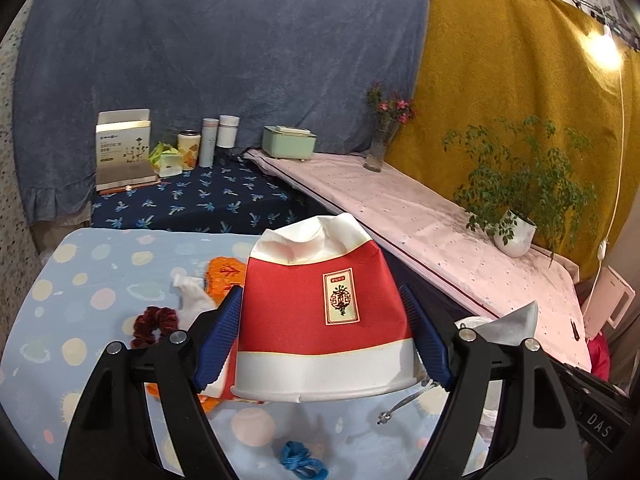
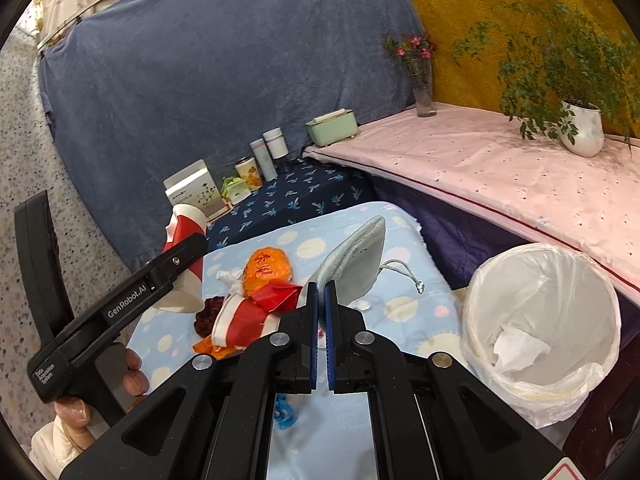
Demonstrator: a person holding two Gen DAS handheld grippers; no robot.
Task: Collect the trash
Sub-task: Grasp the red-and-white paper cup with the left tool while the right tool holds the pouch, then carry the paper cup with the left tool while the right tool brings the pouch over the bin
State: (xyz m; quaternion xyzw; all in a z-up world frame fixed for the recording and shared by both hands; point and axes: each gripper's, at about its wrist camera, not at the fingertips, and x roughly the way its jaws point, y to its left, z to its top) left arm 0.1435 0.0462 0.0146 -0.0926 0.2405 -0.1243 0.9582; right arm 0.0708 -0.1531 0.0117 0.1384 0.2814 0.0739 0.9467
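A crushed red and white paper cup (image 1: 320, 308) hangs above the spotted blue cloth (image 1: 80, 320), with my left gripper (image 1: 320, 292) shut on its sides. The right wrist view shows this cup (image 2: 186, 224) at the left. My right gripper (image 2: 321, 286) is shut on the corner of a grey drawstring pouch (image 2: 356, 256), lifted over the cloth. On the cloth lie an orange wrapper (image 2: 266, 268), a red and white crumpled wrapper (image 2: 248, 320), a white tissue (image 1: 192, 296), a dark red scrunchie (image 1: 154, 324) and a blue thread bundle (image 1: 302, 460).
A white lined bin (image 2: 480, 280) with a tissue inside stands at the right of the cloth. Behind are a box (image 1: 122, 152), several cans (image 1: 208, 142), a green case (image 1: 288, 140), a flower vase (image 1: 378, 148) and a potted plant (image 1: 516, 232) on a pink shelf (image 1: 400, 200).
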